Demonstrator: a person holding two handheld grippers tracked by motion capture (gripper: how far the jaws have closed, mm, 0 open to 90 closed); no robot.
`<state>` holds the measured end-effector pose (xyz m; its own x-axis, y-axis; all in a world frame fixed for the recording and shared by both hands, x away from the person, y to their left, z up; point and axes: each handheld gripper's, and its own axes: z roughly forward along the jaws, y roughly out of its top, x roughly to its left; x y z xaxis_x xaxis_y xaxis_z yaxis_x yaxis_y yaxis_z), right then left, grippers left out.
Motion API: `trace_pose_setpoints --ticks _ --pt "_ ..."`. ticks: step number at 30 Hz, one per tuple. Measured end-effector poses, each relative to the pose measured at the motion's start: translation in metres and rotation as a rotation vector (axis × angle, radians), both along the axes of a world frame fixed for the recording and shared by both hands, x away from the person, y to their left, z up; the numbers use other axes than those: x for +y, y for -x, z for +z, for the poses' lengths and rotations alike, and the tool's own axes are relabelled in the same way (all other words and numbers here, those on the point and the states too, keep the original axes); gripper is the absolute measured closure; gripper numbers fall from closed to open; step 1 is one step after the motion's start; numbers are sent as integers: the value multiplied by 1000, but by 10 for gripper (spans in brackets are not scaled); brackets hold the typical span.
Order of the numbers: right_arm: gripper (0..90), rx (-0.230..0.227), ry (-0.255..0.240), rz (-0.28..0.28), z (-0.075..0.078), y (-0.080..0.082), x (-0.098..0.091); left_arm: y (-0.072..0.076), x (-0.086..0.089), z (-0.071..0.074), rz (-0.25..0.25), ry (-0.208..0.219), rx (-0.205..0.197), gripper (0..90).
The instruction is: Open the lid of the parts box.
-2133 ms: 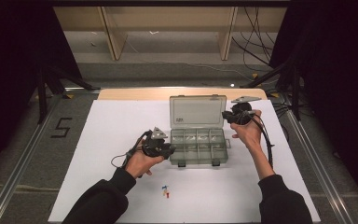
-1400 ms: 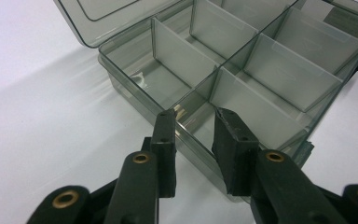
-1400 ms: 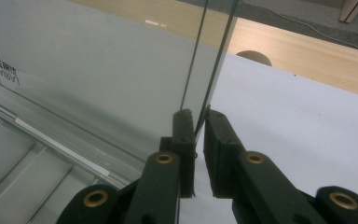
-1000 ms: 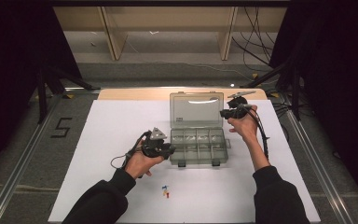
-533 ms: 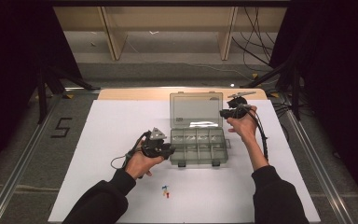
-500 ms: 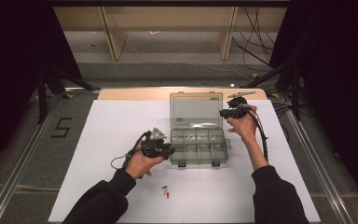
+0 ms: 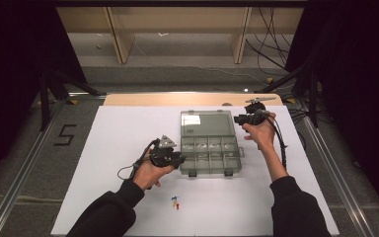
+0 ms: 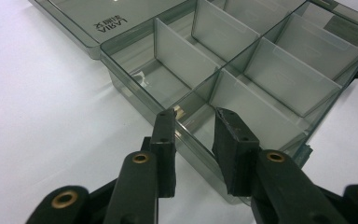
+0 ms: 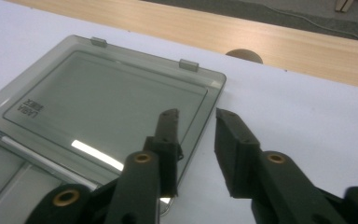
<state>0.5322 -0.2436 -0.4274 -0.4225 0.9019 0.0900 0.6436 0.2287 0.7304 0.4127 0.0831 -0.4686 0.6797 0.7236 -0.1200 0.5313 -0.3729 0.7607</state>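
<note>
Left gripper point(image 7: 176, 159) at 9 o'clock of organizer box point(image 7: 209, 148), jaws straddling its left wall, bracing. Box mid-bench point(image 7: 118, 128), long axis 9-to-3, lid point(image 7: 202, 124) flat toward 12. Right gripper point(image 7: 240, 119) at 2 o'clock, jaws just opening, lid edge released; best withdraw straight, without snagging lid.

"5" on floor mat point(image 7: 65, 134); box lid point(image 9: 107, 105) label illegible.

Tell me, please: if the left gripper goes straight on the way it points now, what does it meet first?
Probably the near side wall of the organizer box; the left gripper has its jaws open astride that wall.
</note>
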Motion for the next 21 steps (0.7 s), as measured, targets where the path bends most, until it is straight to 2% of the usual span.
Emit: trace_pose_setpoints --ticks 4,5,6,8,9,10,11,12,13,14,15,16,18,21 --pt "590 -38 -22 28 5 10 2 0 0 0 -1 -4 2 694" --pt "533 -76 17 58 9 18 5 0 0 0 -1 -6 3 693" --pt "533 -76 17 58 9 18 5 0 0 0 -1 -5 3 693" --pt "504 -118 46 102 11 26 9 0 0 0 -5 0 4 691" --pt "482 -101 28 107 15 34 13 0 0 0 -4 -1 6 688" --pt "464 -122 47 142 17 35 14 0 1 1 -6 -3 9 683" --pt "453 -115 38 150 21 39 17 0 1 1 -5 -10 9 665" --pt "440 -134 31 168 24 43 19 0 1 2 -6 -5 15 641" --pt "423 -128 27 186 27 47 22 0 1 2 1 0 18 616" --pt "415 -129 26 197 31 52 25 0 2 2 -3 0 15 586" --pt "401 -150 31 243 33 54 29 0 3 3 3 -3 8 549" --pt "387 -153 35 251 35 59 33 1 3 5 4 -4 -1 501" --pt "373 -141 50 275 40 68 41 3 5 8 10 27 -12 461" --pt "357 -152 53 307 43 77 50 6 8 14 -3 58 -42 422"
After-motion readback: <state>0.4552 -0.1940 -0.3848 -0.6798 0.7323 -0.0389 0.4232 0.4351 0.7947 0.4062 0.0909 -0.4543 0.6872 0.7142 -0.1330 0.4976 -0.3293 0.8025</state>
